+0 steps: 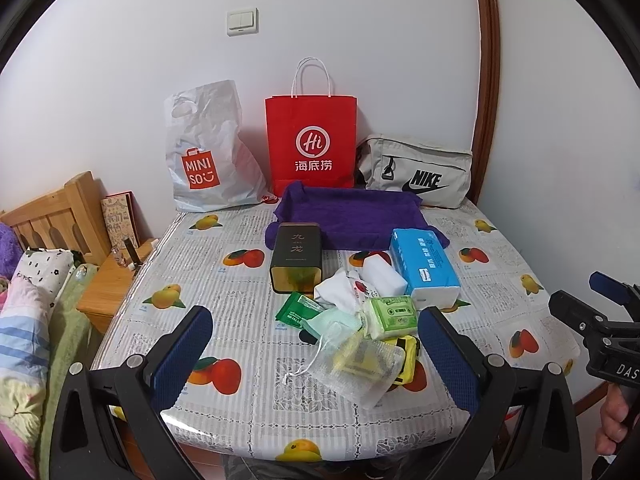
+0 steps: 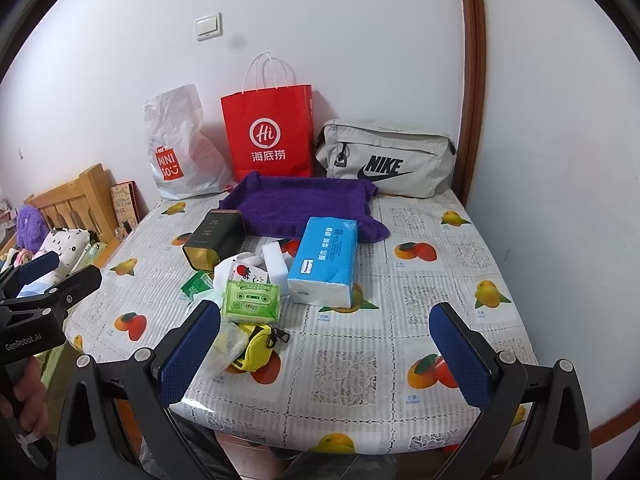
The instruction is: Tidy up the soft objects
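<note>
Nothing is sorted yet, judging by the empty purple cloth tray (image 1: 352,216). In front of the tray, the soft things are lying heaped: a blue plastic-wrapped tissue pack (image 1: 424,266), a white sponge block (image 1: 384,276), a green tissue packet (image 1: 394,314) and a clear mesh pouch (image 1: 360,360). The left gripper (image 1: 316,356) and right gripper (image 2: 326,354) are hovering wide apart, gripping nothing. A black rectangular tin (image 1: 296,258) is standing beside the tray, crowding the heap.
</note>
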`<state>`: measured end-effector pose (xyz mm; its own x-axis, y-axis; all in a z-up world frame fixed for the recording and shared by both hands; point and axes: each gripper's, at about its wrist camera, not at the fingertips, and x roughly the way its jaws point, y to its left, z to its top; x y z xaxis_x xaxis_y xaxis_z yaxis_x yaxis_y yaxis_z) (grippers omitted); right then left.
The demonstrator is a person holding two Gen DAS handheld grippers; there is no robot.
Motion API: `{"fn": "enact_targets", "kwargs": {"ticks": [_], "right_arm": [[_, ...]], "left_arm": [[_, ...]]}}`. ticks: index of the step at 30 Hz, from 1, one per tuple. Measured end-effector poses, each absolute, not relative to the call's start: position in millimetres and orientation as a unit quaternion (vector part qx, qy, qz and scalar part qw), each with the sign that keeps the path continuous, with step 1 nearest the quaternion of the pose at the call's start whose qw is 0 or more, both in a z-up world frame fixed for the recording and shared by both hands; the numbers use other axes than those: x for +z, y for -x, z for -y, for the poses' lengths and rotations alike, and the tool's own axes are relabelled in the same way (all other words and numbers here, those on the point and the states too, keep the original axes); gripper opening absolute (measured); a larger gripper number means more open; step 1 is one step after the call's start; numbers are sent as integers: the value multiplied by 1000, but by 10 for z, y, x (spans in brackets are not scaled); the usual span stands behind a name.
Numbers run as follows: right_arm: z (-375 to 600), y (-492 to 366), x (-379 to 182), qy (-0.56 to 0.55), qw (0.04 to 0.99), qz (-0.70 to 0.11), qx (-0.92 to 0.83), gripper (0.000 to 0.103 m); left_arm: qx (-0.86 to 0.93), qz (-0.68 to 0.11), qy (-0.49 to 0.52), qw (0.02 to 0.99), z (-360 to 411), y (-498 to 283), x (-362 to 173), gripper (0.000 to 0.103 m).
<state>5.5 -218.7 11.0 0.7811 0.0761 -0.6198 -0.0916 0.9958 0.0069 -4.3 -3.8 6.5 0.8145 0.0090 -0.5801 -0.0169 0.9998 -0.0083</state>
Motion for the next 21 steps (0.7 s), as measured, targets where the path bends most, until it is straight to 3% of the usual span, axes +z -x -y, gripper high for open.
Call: {"fn": "enact_targets", "kwargs": {"ticks": [21], "right_arm": [[2196, -38, 116, 13, 945, -325, 44, 103]], "left_arm": [[9, -305, 4, 952, 22, 52, 82, 103]]}}
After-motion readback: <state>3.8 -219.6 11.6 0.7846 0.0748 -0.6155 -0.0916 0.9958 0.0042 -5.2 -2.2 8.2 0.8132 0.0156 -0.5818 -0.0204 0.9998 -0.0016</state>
